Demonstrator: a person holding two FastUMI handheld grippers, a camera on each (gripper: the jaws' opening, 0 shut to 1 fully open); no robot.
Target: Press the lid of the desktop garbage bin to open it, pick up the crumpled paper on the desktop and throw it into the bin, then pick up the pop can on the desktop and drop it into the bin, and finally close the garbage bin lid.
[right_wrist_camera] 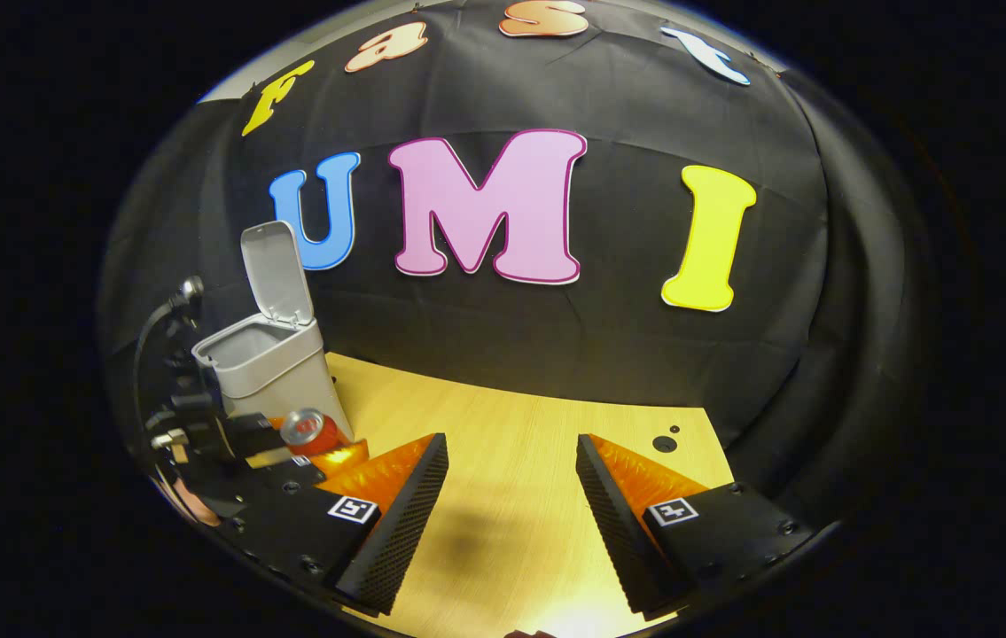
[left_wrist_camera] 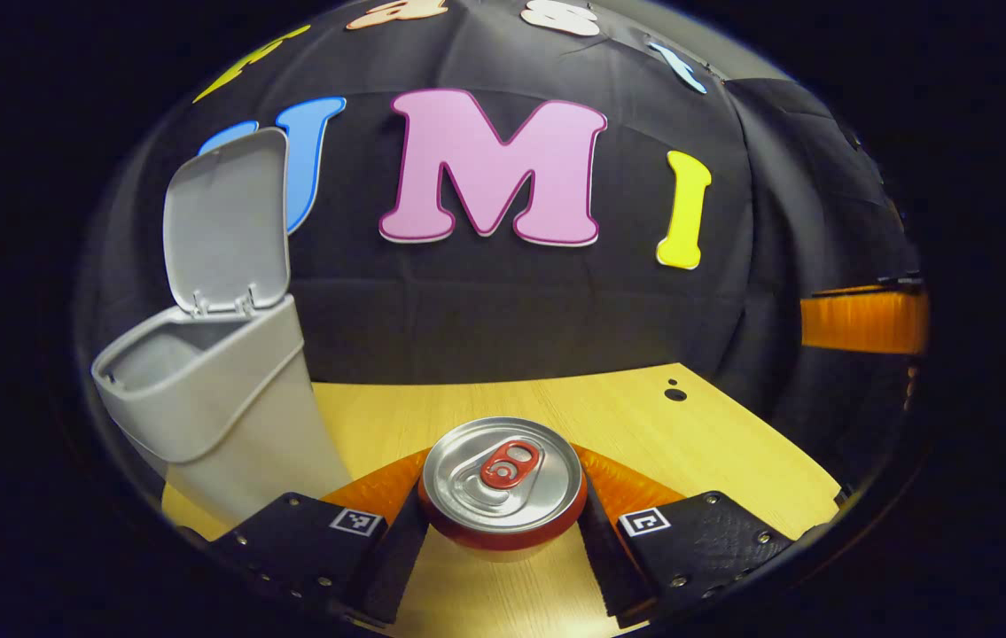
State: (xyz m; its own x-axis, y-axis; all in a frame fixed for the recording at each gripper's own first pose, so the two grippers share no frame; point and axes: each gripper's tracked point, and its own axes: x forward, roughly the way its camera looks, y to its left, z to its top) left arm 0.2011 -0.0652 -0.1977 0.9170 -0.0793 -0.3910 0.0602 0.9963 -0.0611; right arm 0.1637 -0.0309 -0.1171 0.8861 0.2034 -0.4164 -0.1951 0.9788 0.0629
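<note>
On a pale wooden tabletop (right_wrist_camera: 503,514) backed by black cloth, the grey garbage bin (left_wrist_camera: 219,408) stands upright with its lid (left_wrist_camera: 223,221) swung up and open, so the first step of the job looks complete. No crumpled paper lies on the wood in either view; it has probably gone into the bin already, though the bin's inside cannot be seen well enough to confirm that.

Just right of the bin in the left gripper view, the pop can (left_wrist_camera: 503,483) stands upright, pull tab up, between the jaws of the left gripper (left_wrist_camera: 503,532). The jaws are narrowed around the can and sit right at its sides, but whether both actually press on it cannot be told from this angle. The right gripper view shows the same can (right_wrist_camera: 308,431) beside the bin's base, with the left gripper and its cable at the far left edge.

The right gripper (right_wrist_camera: 511,523) hovers over bare wood, well apart from the bin, its jaws spread wide and holding nothing.

By this reading the task is past halfway: the can has yet to be lifted and dropped into the bin, and the lid then needs closing.
</note>
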